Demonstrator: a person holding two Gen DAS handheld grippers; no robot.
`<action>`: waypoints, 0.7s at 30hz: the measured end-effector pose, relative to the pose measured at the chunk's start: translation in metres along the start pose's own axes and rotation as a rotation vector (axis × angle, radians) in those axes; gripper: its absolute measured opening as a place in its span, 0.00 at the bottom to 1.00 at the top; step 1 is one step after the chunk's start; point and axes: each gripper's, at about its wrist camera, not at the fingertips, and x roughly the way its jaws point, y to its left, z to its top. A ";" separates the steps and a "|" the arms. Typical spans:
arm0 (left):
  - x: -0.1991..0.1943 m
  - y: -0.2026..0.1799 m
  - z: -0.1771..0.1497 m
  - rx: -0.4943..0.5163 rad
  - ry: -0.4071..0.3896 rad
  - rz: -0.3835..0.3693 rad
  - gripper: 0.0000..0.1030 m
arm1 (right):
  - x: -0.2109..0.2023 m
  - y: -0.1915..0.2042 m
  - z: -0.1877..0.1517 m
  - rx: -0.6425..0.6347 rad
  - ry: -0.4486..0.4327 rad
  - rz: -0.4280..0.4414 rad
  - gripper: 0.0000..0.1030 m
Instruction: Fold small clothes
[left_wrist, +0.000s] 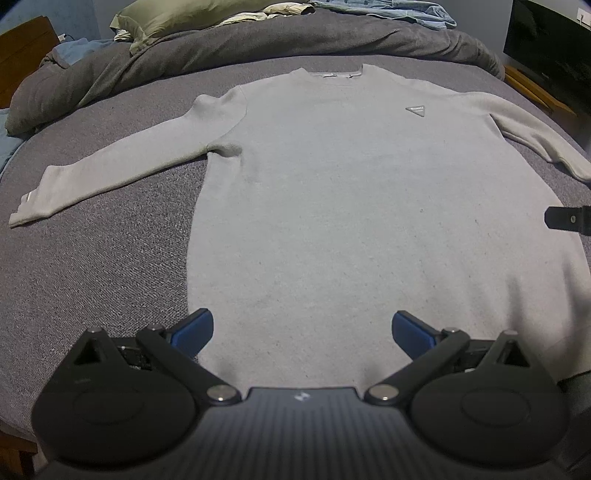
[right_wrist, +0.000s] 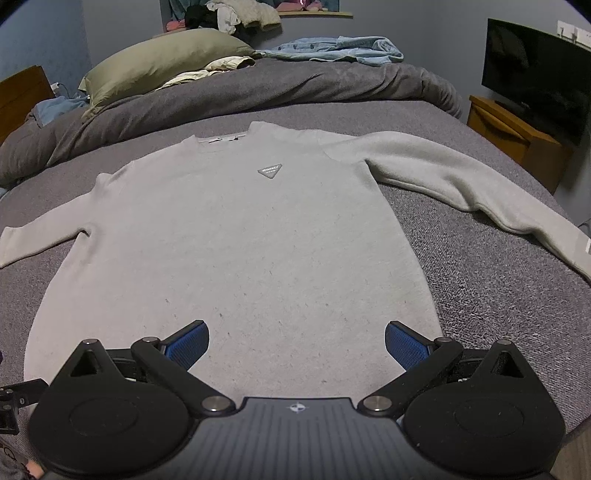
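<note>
- Left wrist view: left tongs (left_wrist: 302, 326) wide open, nothing between the blue pads (left_wrist: 194, 330), hanging over the near hem of the sweater, left pad at its left edge.
- Light grey long-sleeve sweater (left_wrist: 332, 192) lies flat, front up, on the grey bed cover (left_wrist: 92, 240); collar at the far end, hem near.
- Left sleeve (left_wrist: 122, 170) spread out to the left and angled nearward, cuff on the cover; right sleeve runs off the right edge.
- Triangular chest badge (left_wrist: 416, 110) far right on the chest.
- Part of the right tongs shows at the right edge (left_wrist: 569, 219).
- Dark grey duvet (left_wrist: 258, 48) bunched along the far side, olive pillow (left_wrist: 177, 16) behind it.
- Right wrist view: right tongs (right_wrist: 296, 341) also wide open and empty, over the near hem, right of centre.
- Right sleeve (right_wrist: 472, 188) stretched out to the right, flat on the cover.
- Far side: blue denim garment (right_wrist: 340, 48) on the duvet; TV (right_wrist: 535, 74) on a wooden cabinet (right_wrist: 517, 136) at far right.
</note>
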 end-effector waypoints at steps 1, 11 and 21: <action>0.000 0.000 0.000 0.000 0.000 0.000 1.00 | 0.000 0.000 0.000 0.000 0.000 0.001 1.00; -0.001 0.001 0.001 -0.005 0.003 -0.002 1.00 | 0.001 -0.002 0.000 0.006 0.007 0.001 1.00; -0.002 0.001 0.002 -0.008 0.005 -0.004 1.00 | 0.004 -0.001 -0.001 0.010 0.020 -0.001 1.00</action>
